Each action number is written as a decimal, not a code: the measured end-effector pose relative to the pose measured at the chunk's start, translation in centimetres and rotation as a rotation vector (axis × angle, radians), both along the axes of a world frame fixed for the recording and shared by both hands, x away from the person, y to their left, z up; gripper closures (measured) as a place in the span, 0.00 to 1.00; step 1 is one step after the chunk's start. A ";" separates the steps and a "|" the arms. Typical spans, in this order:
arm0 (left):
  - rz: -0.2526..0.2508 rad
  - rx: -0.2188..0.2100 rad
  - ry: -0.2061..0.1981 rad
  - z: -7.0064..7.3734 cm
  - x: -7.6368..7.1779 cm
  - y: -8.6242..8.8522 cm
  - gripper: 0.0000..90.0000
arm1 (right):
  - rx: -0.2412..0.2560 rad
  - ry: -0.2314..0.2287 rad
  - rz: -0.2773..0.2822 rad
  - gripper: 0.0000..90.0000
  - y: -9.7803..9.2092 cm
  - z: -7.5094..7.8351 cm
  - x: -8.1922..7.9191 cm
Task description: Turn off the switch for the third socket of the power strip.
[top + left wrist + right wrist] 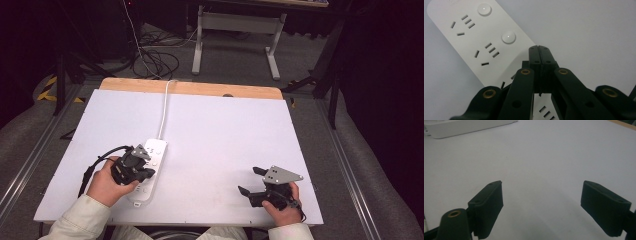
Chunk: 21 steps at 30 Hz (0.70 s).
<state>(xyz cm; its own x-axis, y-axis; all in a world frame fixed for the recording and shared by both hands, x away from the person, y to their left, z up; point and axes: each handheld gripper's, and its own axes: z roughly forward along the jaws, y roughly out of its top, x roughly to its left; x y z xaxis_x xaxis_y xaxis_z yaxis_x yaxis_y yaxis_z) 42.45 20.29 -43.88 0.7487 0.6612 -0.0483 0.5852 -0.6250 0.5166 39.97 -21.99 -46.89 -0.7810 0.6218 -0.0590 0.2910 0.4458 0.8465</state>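
White board [220,130] laid on wooden table [200,88], wood strip seen at 12 o'clock edge. White power strip [150,167] lying at 8 o'clock of board, cord [164,107] run off toward 12. L gripper [142,172] held over strip, jaws clenched tight, nothing between. R gripper [250,181] held at 5 o'clock, jaws spread wide, empty. Grey floor [230,60], loose cables [155,62], white desk legs [272,55] seen beyond, room dark.

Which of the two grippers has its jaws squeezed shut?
The left gripper, the one over the white power strip. Its jaws press together, while the right gripper holds its jaws wide apart.
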 end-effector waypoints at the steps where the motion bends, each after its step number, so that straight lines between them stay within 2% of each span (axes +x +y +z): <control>1: -0.006 0.004 0.000 0.0 0.0 0.0 1.00 | 0.000 0.000 0.000 0.20 0.0 0.0 0.0; 12: -0.022 0.026 -0.017 -0.2 -0.1 -0.1 1.00 | -0.002 0.002 0.000 0.21 0.0 0.0 0.0; 21: -0.020 0.016 -0.039 -0.4 -0.4 -0.1 1.00 | -0.008 0.001 0.003 0.20 0.1 0.0 0.0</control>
<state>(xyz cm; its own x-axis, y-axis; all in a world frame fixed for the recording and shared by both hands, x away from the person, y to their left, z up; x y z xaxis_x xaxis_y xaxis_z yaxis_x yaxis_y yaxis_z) 42.02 20.21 -44.30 0.7628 0.6466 -0.0080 0.5522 -0.6449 0.5283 39.94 -21.93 -46.94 -0.7828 0.6191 -0.0633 0.2905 0.4534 0.8426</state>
